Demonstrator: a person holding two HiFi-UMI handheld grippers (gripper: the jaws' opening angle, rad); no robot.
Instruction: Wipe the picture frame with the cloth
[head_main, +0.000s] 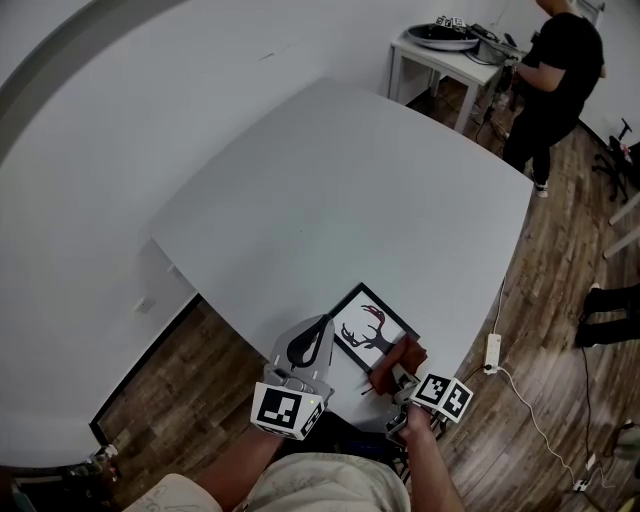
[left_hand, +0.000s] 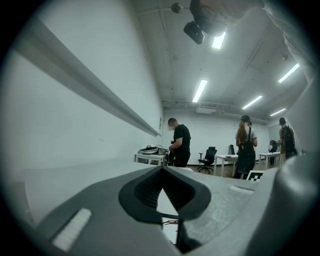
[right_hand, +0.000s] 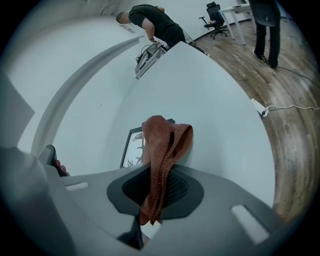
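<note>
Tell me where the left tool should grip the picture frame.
Best to pinch the picture frame by its border at the left corner, coming from the left, where the left tool sits. It lies flat, so only the rim is grippable, and the cloth covers the right corner.

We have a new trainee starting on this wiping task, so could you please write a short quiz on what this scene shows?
1. True or false: the cloth lies spread flat on the table.
2. What does the picture frame show? A) antlers B) a boat C) a flower
3. Fill in: the left gripper is shut and holds ____.

Key
1. False: it is bunched up, and the right gripper is shut on it.
2. A
3. nothing
</note>
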